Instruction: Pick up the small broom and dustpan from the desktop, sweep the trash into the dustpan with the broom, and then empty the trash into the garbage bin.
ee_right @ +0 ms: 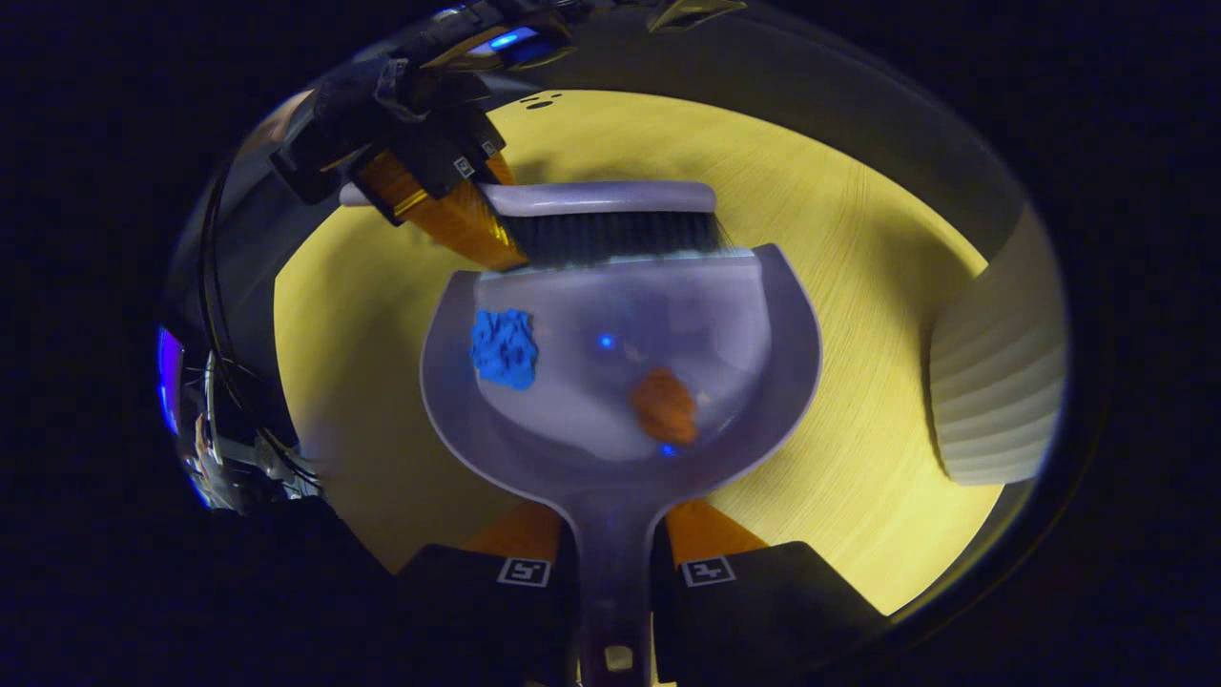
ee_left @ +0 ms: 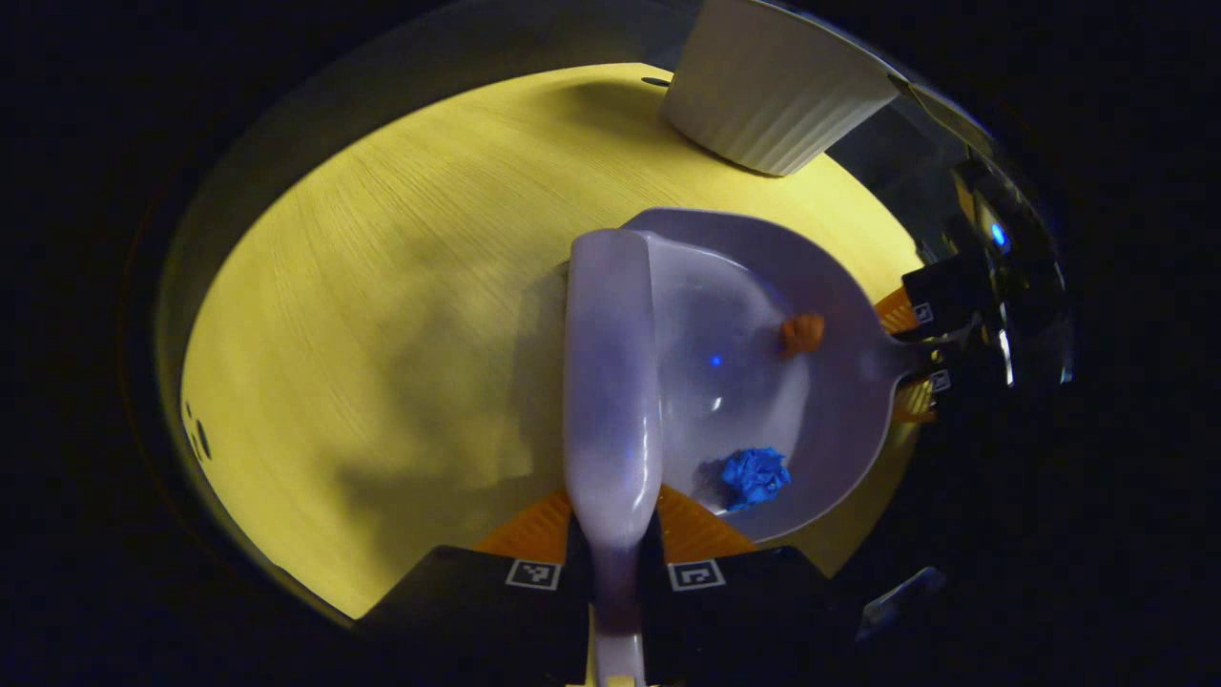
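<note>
My left gripper (ee_left: 612, 563) is shut on the handle of the pale lilac broom (ee_left: 610, 382), whose dark bristles (ee_right: 615, 239) rest at the open lip of the dustpan. My right gripper (ee_right: 615, 563) is shut on the handle of the lilac dustpan (ee_right: 620, 477), which lies flat on the yellow desktop (ee_right: 858, 286). Inside the pan lie a crumpled blue scrap (ee_right: 504, 348) and an orange scrap (ee_right: 665, 405). In the left gripper view the same pan (ee_left: 839, 382) holds the blue scrap (ee_left: 755, 475) and the orange scrap (ee_left: 803, 332), with the right gripper (ee_left: 940, 353) at its handle.
A white ribbed garbage bin (ee_left: 773, 95) stands on the desktop beyond the dustpan; in the right gripper view the bin (ee_right: 997, 382) is at the right. The round desktop's edge (ee_left: 248, 248) curves around, with dark floor beyond. Cables hang at the left (ee_right: 215, 382).
</note>
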Action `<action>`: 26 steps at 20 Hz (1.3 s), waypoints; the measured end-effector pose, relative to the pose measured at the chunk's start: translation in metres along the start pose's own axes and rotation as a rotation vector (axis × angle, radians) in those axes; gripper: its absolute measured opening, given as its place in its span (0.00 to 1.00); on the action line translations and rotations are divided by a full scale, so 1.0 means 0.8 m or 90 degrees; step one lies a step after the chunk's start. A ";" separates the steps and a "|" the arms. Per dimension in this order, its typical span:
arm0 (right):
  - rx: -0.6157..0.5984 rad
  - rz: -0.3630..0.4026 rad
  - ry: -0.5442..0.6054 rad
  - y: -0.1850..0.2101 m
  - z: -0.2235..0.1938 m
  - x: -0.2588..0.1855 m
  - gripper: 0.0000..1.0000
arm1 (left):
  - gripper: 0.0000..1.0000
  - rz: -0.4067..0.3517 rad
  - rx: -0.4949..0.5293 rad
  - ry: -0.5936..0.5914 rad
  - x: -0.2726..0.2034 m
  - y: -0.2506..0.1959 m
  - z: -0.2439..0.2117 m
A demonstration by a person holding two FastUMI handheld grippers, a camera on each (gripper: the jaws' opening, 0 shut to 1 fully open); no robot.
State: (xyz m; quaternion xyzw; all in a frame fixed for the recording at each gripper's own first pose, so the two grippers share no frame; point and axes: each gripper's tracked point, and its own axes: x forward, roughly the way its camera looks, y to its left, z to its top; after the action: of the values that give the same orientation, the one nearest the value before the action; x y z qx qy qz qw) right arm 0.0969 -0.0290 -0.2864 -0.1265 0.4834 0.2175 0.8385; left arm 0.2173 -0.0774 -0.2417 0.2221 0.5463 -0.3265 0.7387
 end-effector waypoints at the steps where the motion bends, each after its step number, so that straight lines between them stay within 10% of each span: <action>1: -0.002 -0.003 -0.002 -0.001 0.003 -0.001 0.34 | 0.24 -0.026 -0.009 0.001 0.000 -0.014 -0.004; 6: 0.003 -0.012 -0.014 -0.016 0.021 0.015 0.34 | 0.26 -0.049 -0.045 -0.037 -0.007 -0.041 -0.005; 18: 0.060 -0.054 -0.065 -0.068 0.025 -0.041 0.35 | 0.26 0.170 -0.215 -0.287 -0.110 -0.001 -0.117; 26: 0.041 -0.066 -0.104 -0.068 0.059 -0.184 0.34 | 0.25 0.207 -0.357 -0.356 -0.012 0.047 -0.262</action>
State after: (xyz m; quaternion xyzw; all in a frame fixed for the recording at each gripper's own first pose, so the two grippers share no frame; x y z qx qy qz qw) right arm 0.0944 -0.0926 -0.1352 -0.1065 0.4131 0.1674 0.8888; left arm 0.1042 0.0942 -0.2972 -0.0008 0.3506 -0.0921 0.9320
